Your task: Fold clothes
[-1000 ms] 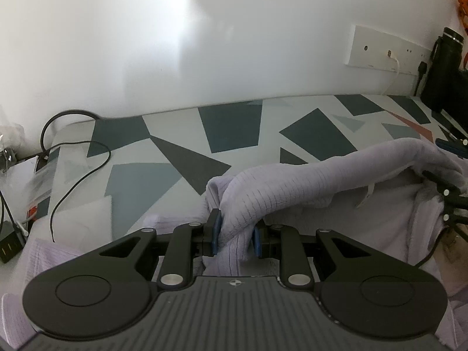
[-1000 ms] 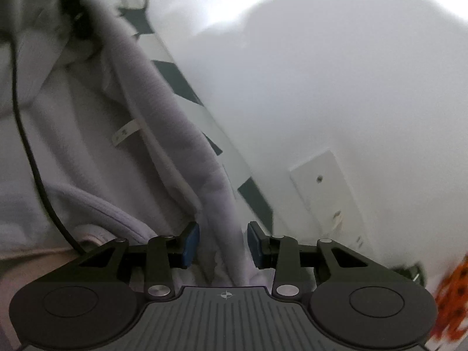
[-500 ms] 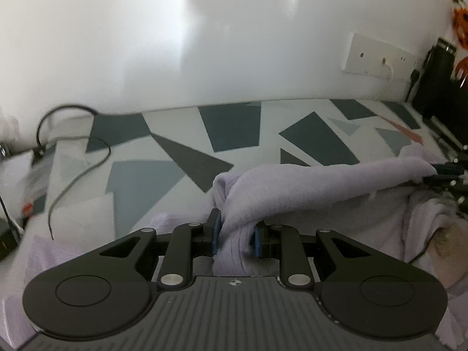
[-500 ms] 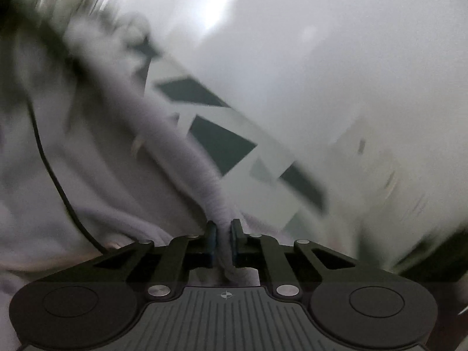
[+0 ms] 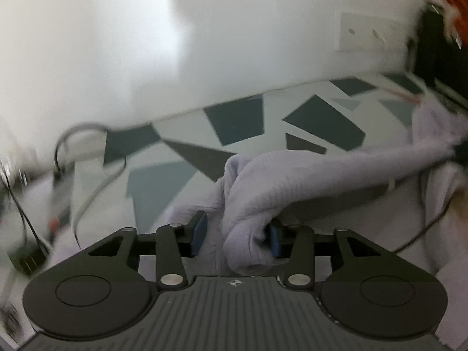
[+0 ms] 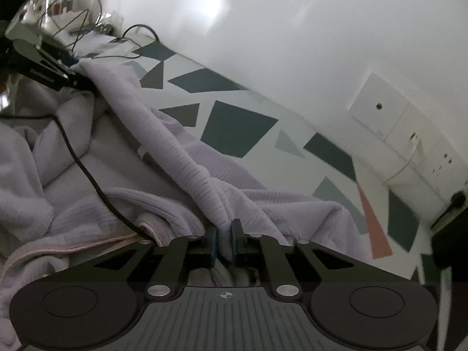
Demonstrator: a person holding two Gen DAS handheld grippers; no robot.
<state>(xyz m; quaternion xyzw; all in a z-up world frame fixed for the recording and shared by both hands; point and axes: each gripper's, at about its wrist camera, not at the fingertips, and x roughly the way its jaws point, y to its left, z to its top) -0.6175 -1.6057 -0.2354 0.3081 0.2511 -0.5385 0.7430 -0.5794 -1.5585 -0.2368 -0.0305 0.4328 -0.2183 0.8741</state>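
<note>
While right claw (image 6: 223, 242) pinches ribbed lilac garment (image 6: 181, 158) (soft knit), left claw (image 5: 235, 235) seemingly gapes.

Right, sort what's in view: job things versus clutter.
Job: lilac garment; left gripper, open around a bunch of it; right gripper, shut on its edge.
Clutter: black cables, wall sockets, patterned table.

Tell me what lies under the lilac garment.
Under the lilac garment lies the geometric-patterned tabletop, bare along the far side. A black cable runs over the cloth. Whatever is beneath the bunched folds is hidden.
</note>
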